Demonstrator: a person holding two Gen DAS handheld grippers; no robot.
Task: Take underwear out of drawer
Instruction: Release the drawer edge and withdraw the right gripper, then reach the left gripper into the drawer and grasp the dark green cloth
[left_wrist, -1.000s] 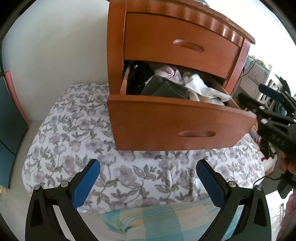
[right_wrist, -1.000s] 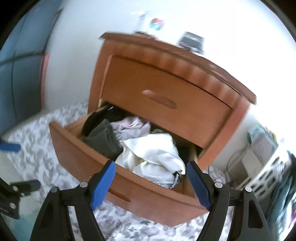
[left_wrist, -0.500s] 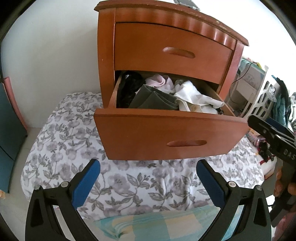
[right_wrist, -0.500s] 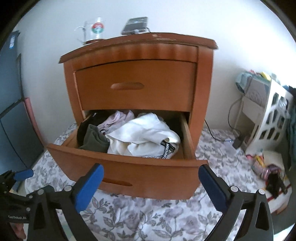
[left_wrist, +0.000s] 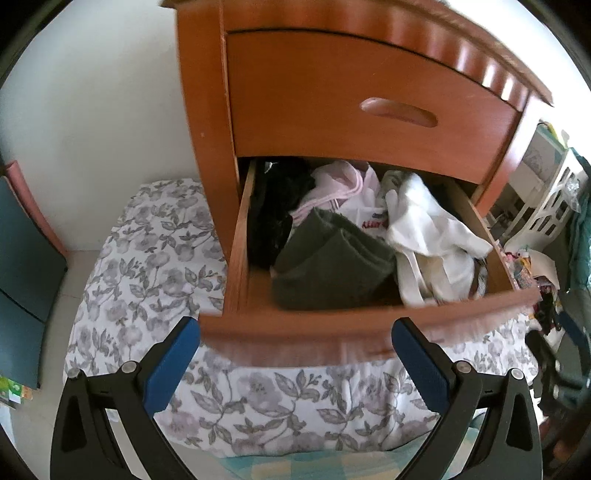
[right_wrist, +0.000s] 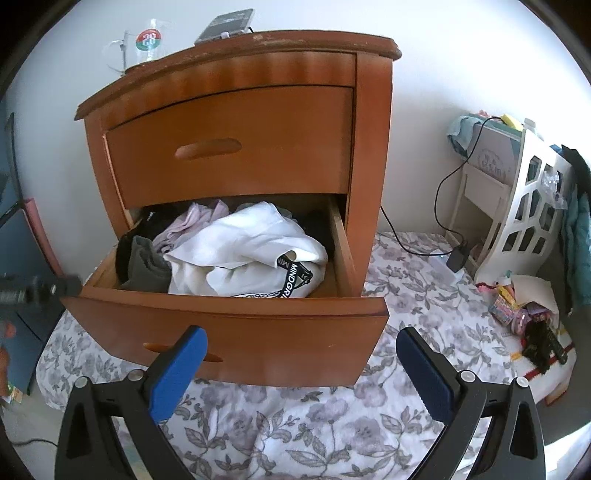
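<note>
A wooden nightstand (right_wrist: 236, 155) has its lower drawer (right_wrist: 229, 332) pulled out and its upper drawer shut. In the drawer lie a black lacy garment (left_wrist: 273, 218), a folded olive garment (left_wrist: 328, 266), a pink one (left_wrist: 332, 184) and crumpled white clothes (right_wrist: 243, 254), one with a black lettered waistband (right_wrist: 291, 280). My left gripper (left_wrist: 295, 350) hovers open just before and above the drawer front, nothing between its blue pads. It also shows at the left edge of the right wrist view. My right gripper (right_wrist: 301, 365) is open in front of the drawer, holding nothing.
The nightstand stands on a floral sheet (right_wrist: 406, 295). A glass mug (right_wrist: 144, 44) and a phone (right_wrist: 225, 27) sit on its top. To the right are a white openwork rack (right_wrist: 532, 214), a cable with a plug (right_wrist: 456, 258) and small clutter (right_wrist: 517, 306). A teal panel (left_wrist: 22, 266) stands left.
My left gripper came in closer and higher, now looking down into the drawer. My right gripper's jaws spread wider, it rolled level and drew back from the drawer.
</note>
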